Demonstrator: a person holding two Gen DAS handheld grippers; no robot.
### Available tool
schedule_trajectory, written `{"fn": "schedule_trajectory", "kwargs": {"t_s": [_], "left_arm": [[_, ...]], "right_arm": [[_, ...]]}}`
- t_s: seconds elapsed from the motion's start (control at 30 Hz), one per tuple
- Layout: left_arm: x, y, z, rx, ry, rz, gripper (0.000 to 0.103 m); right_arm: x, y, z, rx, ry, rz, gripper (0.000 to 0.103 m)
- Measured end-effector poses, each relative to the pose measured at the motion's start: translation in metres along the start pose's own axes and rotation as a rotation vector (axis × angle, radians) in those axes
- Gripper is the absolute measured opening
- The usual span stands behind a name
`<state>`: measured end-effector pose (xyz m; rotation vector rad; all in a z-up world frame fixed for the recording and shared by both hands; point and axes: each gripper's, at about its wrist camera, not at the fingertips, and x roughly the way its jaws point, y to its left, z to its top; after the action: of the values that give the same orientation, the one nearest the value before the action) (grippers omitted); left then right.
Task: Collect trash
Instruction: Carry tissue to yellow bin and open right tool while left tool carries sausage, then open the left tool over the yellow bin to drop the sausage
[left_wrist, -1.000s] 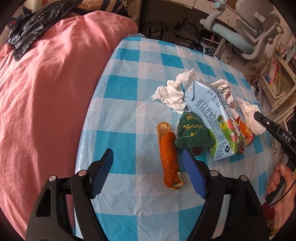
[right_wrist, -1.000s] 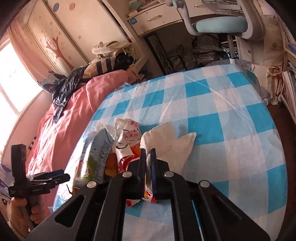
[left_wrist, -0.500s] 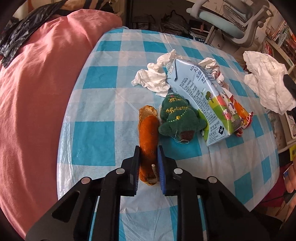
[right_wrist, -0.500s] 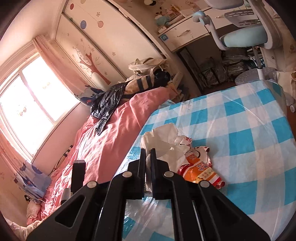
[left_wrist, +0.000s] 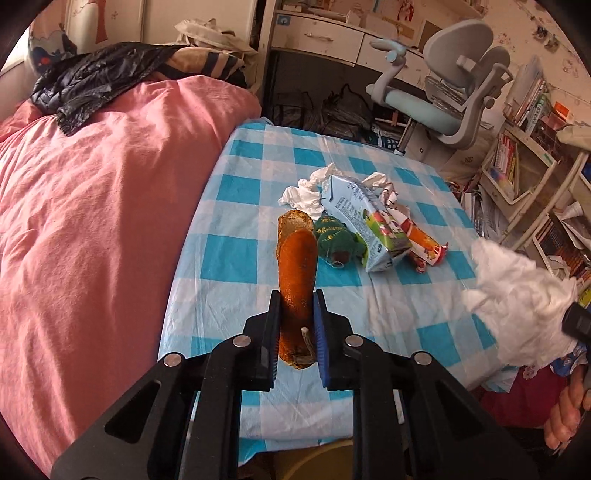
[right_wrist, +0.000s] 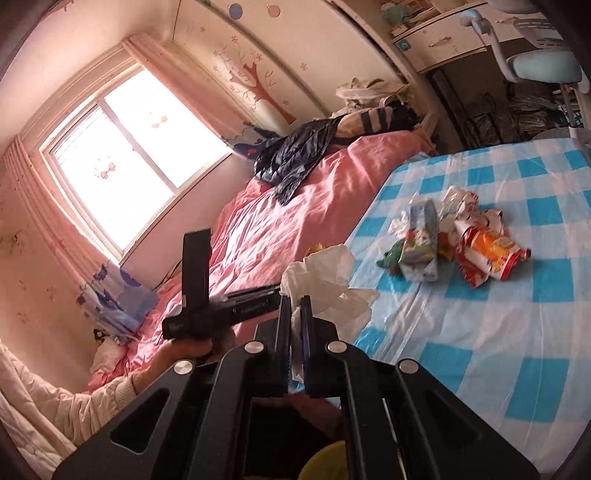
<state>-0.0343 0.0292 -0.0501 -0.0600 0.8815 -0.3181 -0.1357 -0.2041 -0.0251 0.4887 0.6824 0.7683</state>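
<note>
The left gripper (left_wrist: 297, 299) is clamped on an orange peel-like strip of trash (left_wrist: 297, 271), both pads pressing its near end while the far end, with a brown crinkled tip, sticks out over the blue-and-white checked tablecloth (left_wrist: 236, 258). Whether that far end rests on the cloth or hangs just above it cannot be told.

The right gripper (right_wrist: 294, 308) is clenched on a crumpled white tissue (right_wrist: 325, 280), which bunches out beyond and to the right of the fingertips, off the near left edge of the table. In the left wrist view the same tissue (left_wrist: 517, 291) shows as a blurred white mass at the right edge, with the fingers (left_wrist: 565, 417) of the person's right hand below it.

Still on the cloth, toward the far middle of the table, lies a small heap: a light blue milk carton (left_wrist: 364, 225) on its side, a green stuffed Christmas tree (left_wrist: 336, 238) touching its left side, more crumpled white tissue (left_wrist: 304, 192) just beyond them, and a red and orange snack wrapper (left_wrist: 424, 243) against the carton's right side. The orange strip's far tip lies just left of the green toy.

A pink quilt (left_wrist: 96, 206) covers the bed to the left of the table, with a black jacket (left_wrist: 92, 77) at its far end. A grey and pale blue desk chair (left_wrist: 443, 96) stands beyond the table on the right
</note>
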Motion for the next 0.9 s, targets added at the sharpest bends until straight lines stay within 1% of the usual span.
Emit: {"fn": "schedule_trajectory", "kwargs": {"t_s": [0.07, 0.2, 0.3, 0.4, 0.47, 0.5, 0.6, 0.63, 0.67, 0.7, 0.77, 0.83, 0.9], "left_arm": [[-0.011, -0.005, -0.014, 0.020, 0.001, -0.003, 0.016], [-0.026, -0.015, -0.042, 0.060, 0.014, -0.002, 0.016], [-0.034, -0.020, -0.064, 0.075, 0.030, -0.003, 0.016], [-0.039, -0.024, -0.080, 0.086, 0.048, 0.000, 0.016], [-0.040, -0.027, -0.088, 0.089, 0.058, 0.001, 0.016], [-0.041, -0.027, -0.092, 0.091, 0.063, 0.002, 0.016], [-0.042, -0.028, -0.103, 0.086, 0.085, 0.005, 0.016], [-0.042, -0.028, -0.106, 0.081, 0.094, 0.005, 0.016], [-0.042, -0.028, -0.109, 0.075, 0.102, 0.005, 0.016], [-0.042, -0.028, -0.113, 0.072, 0.110, 0.005, 0.016], [-0.042, -0.029, -0.119, 0.067, 0.127, 0.005, 0.016], [-0.042, -0.030, -0.125, 0.065, 0.146, 0.000, 0.016], [-0.041, -0.034, -0.132, 0.074, 0.166, 0.000, 0.016]], "right_arm": [[0.003, 0.008, -0.016, -0.005, 0.054, 0.020, 0.006], [0.016, 0.023, -0.054, -0.011, 0.198, 0.069, 0.006], [0.033, 0.029, -0.084, -0.019, 0.334, 0.091, 0.006], [0.051, 0.034, -0.106, -0.046, 0.461, 0.099, 0.006], [0.066, 0.036, -0.122, -0.077, 0.556, 0.085, 0.006], [0.072, 0.036, -0.129, -0.085, 0.590, 0.077, 0.008], [0.091, 0.030, -0.147, -0.116, 0.692, 0.013, 0.013], [0.094, 0.028, -0.151, -0.130, 0.713, -0.014, 0.016], [0.094, 0.026, -0.153, -0.136, 0.720, -0.032, 0.021], [0.095, 0.024, -0.153, -0.135, 0.722, -0.046, 0.024], [0.093, 0.019, -0.150, -0.130, 0.702, -0.063, 0.037], [0.087, 0.012, -0.144, -0.118, 0.661, -0.094, 0.047], [0.081, 0.005, -0.137, -0.096, 0.620, -0.132, 0.048]]}}
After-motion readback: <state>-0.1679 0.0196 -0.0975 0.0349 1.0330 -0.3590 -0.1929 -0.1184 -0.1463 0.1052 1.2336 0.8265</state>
